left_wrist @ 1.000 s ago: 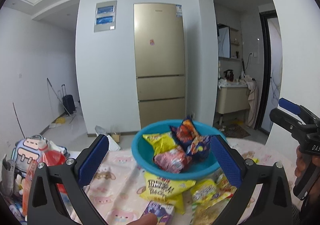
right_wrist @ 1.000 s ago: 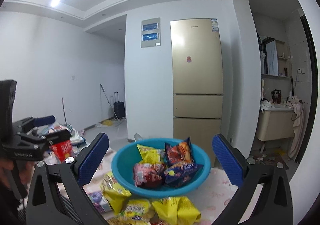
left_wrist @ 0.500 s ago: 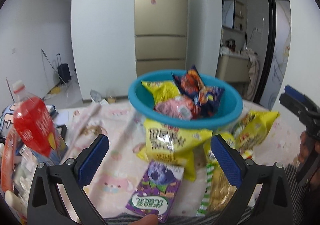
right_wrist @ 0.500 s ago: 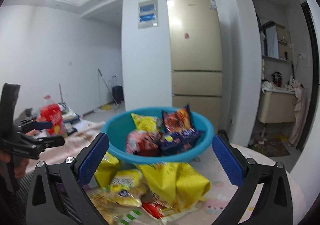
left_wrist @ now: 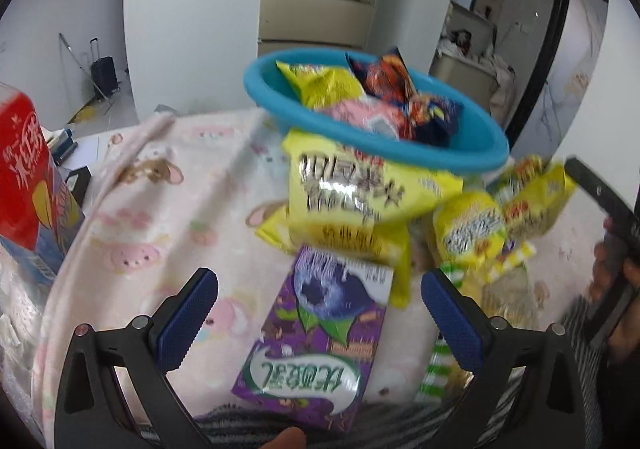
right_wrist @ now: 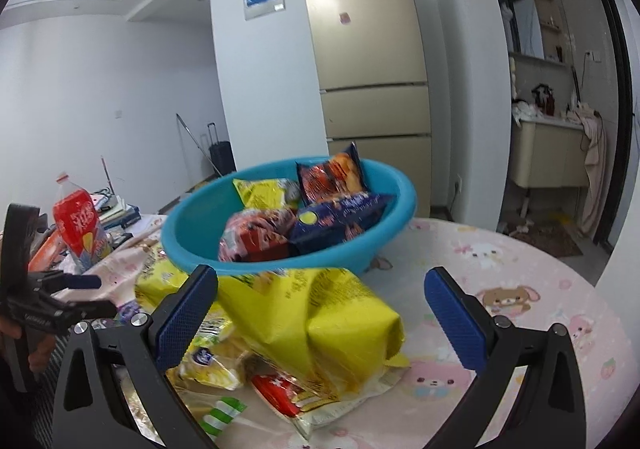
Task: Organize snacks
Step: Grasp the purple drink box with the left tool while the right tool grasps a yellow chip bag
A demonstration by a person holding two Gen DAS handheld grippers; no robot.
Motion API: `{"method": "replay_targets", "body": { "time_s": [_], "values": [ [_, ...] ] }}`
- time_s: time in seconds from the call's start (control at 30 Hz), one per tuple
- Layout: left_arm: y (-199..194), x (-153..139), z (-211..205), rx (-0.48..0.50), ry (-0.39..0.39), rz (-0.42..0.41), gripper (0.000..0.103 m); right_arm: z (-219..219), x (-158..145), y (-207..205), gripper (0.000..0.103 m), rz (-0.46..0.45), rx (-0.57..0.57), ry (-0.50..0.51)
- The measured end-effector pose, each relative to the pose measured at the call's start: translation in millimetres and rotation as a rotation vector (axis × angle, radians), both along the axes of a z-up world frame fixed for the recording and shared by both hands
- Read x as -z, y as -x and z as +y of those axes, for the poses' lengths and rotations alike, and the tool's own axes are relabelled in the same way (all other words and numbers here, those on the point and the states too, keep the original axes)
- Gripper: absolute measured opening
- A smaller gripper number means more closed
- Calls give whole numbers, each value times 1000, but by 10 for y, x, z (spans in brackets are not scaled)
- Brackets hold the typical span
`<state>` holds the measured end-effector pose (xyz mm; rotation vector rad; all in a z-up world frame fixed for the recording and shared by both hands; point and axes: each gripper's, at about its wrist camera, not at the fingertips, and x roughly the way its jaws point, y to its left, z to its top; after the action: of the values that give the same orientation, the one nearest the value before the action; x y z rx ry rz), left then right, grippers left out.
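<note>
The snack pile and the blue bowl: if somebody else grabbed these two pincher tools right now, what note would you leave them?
Left gripper: open, empty, poised over the purple blueberry box.
Right gripper: open, empty, just above the big yellow bag.
The blue basin sits on the pink tablecloth and already holds several packets: yellow, red, orange and dark blue.
Left to do: the loose snacks in front of the basin, namely the purple box, the yellow bags, a red-wrapped packet and a green-striped one. The red drink bottle stands off to the left.
</note>
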<state>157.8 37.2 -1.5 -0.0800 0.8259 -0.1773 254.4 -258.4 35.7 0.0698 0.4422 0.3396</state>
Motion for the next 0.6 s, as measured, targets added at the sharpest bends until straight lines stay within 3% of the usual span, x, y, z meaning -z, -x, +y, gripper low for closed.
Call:
{"method": "replay_targets", "body": {
  "time_s": [0.17, 0.5, 0.6],
  "values": [
    [24, 122, 53, -3, 2, 41, 103, 6, 57, -66, 103, 46, -54, -33],
    [-90, 409, -47, 22, -39, 155, 103, 208, 263, -169, 103, 107, -55, 58],
    [-111, 462, -70, 26, -50, 178, 94, 255, 326, -196, 103, 131, -46, 88]
  ]
}}
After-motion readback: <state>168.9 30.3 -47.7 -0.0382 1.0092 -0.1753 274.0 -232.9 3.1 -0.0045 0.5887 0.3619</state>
